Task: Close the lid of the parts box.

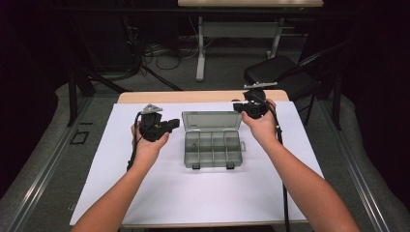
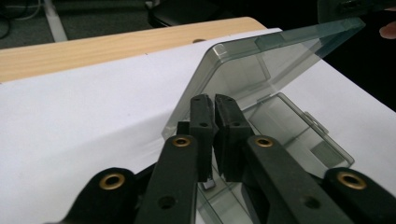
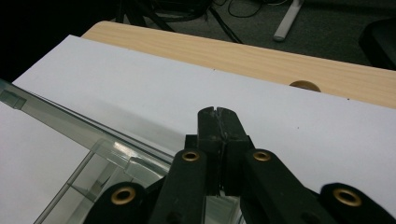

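Smoky-clear plastic organizer box point(image 1: 212, 145) sits mid-frame in the high view, lid point(image 1: 211, 121) propped up at its far edge. Left gripper point(image 1: 170, 125) clenched empty at lid's left end; right gripper point(image 1: 237, 106) clenched empty at its upper-right corner. Right looks marginally nearer; lid's long axis runs left-right.

I am seeing a white sheet point(image 1: 193, 193) covering the desk point(image 1: 203, 96), whose wooden far edge is showing. Beyond it, a black chair point(image 1: 280, 77) is standing near a second table's white legs point(image 1: 200, 48), with cables point(image 1: 159, 50) lying across the floor.
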The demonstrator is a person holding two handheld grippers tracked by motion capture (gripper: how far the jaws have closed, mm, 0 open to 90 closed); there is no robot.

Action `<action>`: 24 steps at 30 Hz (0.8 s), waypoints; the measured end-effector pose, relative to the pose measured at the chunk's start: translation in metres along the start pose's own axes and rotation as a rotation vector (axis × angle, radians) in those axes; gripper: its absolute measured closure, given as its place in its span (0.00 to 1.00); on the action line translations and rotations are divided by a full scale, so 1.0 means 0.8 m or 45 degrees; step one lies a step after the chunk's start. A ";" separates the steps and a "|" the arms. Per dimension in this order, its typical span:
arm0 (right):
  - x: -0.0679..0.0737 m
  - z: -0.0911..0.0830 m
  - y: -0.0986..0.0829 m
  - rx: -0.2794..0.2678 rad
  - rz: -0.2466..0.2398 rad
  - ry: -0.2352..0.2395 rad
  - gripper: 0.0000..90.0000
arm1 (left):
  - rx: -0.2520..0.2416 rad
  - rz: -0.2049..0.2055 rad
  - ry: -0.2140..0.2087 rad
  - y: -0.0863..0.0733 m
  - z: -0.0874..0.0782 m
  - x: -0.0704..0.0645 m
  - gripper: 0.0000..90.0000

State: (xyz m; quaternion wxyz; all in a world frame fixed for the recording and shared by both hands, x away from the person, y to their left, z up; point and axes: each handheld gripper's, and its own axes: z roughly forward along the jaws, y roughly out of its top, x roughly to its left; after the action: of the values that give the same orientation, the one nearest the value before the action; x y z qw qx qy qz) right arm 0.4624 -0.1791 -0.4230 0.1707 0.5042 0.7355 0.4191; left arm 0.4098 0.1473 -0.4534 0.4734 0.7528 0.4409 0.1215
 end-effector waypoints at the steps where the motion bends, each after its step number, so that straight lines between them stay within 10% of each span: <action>1: 0.000 -0.001 -0.002 -0.001 -0.007 0.004 1.00 | -0.001 -0.002 -0.009 -0.001 0.002 -0.002 0.99; 24: 0.004 -0.017 -0.062 0.078 -0.068 0.160 1.00 | 0.070 0.007 -0.109 -0.047 0.014 -0.029 1.00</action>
State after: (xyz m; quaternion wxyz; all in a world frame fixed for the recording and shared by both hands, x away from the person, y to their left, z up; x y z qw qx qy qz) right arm 0.4218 -0.1894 -0.4536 0.1198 0.4621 0.7705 0.4225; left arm 0.3825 0.1291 -0.4844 0.4705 0.7713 0.4215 0.0781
